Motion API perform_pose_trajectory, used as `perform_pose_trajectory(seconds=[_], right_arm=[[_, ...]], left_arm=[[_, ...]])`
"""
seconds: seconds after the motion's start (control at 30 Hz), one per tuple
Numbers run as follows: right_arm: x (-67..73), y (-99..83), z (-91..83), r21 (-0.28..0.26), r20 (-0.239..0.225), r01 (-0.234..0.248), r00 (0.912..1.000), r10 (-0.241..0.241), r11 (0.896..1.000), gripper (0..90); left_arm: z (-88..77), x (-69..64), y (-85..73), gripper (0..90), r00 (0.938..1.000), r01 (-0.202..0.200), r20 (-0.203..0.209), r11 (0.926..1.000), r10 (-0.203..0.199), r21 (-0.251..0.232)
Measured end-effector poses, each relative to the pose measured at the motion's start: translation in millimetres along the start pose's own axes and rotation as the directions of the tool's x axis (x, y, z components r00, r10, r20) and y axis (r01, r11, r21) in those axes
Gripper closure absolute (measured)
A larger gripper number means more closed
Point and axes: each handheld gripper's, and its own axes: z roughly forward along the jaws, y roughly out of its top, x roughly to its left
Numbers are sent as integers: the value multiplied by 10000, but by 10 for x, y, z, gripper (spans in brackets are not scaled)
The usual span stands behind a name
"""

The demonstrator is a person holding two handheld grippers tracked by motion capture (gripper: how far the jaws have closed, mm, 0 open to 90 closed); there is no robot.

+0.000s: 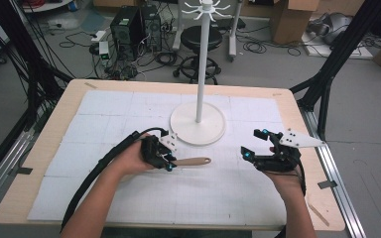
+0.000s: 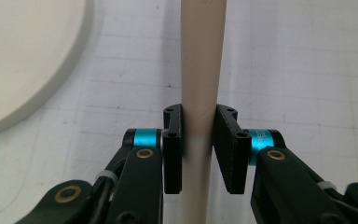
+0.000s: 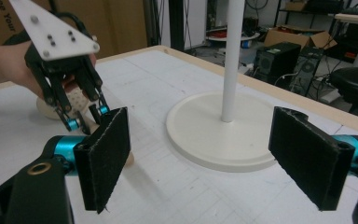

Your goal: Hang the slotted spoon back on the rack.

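Beige utensil handle [image 2: 200, 84]: judged light, rigid and smooth, so slip under the pads is likely; a grip mid-handle, as taken, looks sound. In the high view it is seen at centre frame [image 1: 194, 161], just below the white stand base [image 1: 198, 130], on the gridded mat [image 1: 104, 144]. It is pinched between the jaws of the left gripper [image 2: 200, 149], running straight up between them. The right gripper [image 3: 209, 158] is held with jaws spread wide, nothing between them, well apart at right.

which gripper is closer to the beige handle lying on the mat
Left. The left gripper has its jaws shut on the beige handle. The right gripper hangs open off to the handle's right, apart from it.
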Motion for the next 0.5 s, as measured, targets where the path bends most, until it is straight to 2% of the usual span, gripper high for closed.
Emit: perform_pose_trajectory(seconds=[0.13,0.23,0.3,0.47,0.5], right_arm=[[8,0,8,42,-24,26,10000,-26,10000,199],[12,1,9,45,-29,20,10000,-20,10000,199],[11,2,11,39,-27,30,10000,-30,10000,199],[9,0,17,44,-38,45,10000,-45,10000,199],[11,0,19,46,-28,30,10000,-30,10000,199]], left_arm=[[-201,2,-17,739,9995,210,-222,9973,-226,-708],[-337,1,-29,739,9991,260,-290,9921,-297,-1226],[-421,-3,-37,740,9990,293,-272,9854,-343,-1680],[-563,6,-47,740,9989,320,-248,9705,-390,-2389],[-582,0,-46,740,9982,422,-295,9646,-517,-2603]])
